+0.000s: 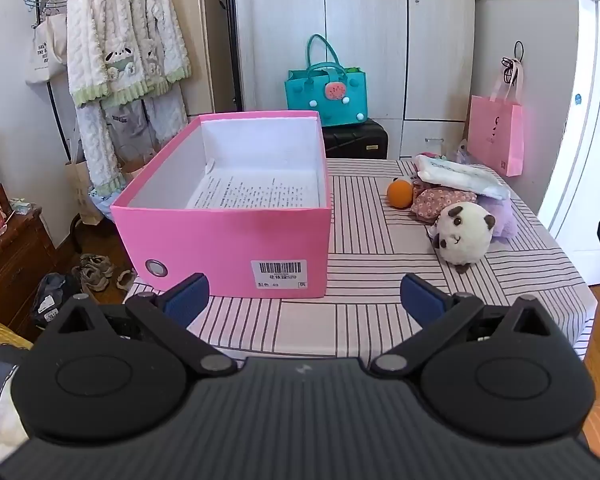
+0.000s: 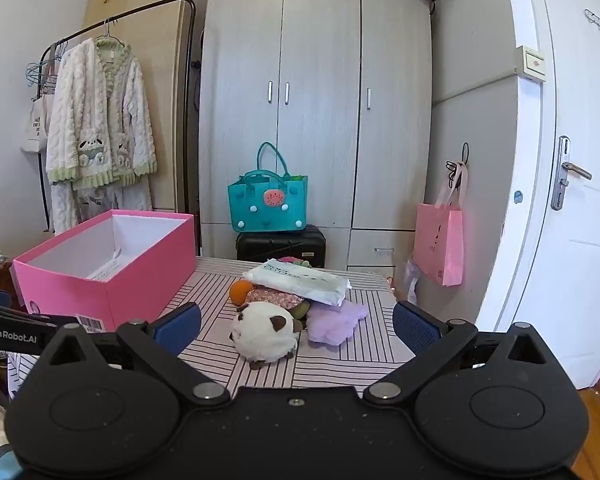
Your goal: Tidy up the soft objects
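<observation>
One pink box (image 1: 228,240) stands open at the table's (image 1: 372,272) ten o'clock, and one pile of soft things lies at two o'clock: one panda plush (image 1: 462,236), one orange ball (image 1: 400,194), one white packet (image 1: 460,178), one purple plush (image 2: 336,320). The left gripper (image 1: 304,300) and right gripper (image 2: 296,326) both gape fully wide, holding nothing.

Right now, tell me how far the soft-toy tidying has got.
Done: nothing yet. The pink box holds only a printed sheet. In hand: nothing; the left claw and right claw are both open and empty. Left: the panda plush, purple plush, floral pouch, white packet and orange ball lie piled on the striped tablecloth.
</observation>
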`<act>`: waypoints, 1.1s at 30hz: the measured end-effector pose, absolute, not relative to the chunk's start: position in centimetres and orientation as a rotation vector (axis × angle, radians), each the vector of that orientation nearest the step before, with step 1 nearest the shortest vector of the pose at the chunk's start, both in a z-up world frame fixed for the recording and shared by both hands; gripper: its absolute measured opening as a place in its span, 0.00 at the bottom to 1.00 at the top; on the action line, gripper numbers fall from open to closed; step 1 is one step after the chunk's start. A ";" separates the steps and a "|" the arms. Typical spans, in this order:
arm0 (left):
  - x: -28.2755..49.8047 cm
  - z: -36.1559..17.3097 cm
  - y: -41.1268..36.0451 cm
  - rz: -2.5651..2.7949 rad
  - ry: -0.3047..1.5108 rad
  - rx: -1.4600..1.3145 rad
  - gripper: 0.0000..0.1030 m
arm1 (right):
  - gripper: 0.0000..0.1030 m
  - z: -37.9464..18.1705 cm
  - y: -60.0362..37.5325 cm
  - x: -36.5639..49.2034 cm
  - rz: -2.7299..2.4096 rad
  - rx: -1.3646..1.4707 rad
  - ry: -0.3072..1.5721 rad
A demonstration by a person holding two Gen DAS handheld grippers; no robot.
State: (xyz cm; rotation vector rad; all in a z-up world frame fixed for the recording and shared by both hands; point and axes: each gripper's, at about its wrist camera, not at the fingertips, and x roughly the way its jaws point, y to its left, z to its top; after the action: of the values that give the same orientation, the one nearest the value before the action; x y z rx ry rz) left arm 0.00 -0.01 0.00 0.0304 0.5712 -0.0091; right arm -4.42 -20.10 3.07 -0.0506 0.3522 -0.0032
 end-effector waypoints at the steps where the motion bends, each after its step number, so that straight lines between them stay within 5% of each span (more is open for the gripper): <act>1: 0.0 0.0 0.0 -0.012 0.570 0.030 1.00 | 1.00 3.1 -20.1 -4.4 -0.003 -0.050 0.350; 33: -0.4 -0.8 -0.9 0.018 0.575 0.037 1.00 | 1.00 1.4 -22.4 -2.9 -0.023 0.013 0.428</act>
State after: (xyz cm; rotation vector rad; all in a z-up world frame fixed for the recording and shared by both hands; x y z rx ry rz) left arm -0.43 -0.94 -0.81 0.0369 0.5751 0.0177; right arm -2.86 -22.36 1.36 0.0132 0.4279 -0.0233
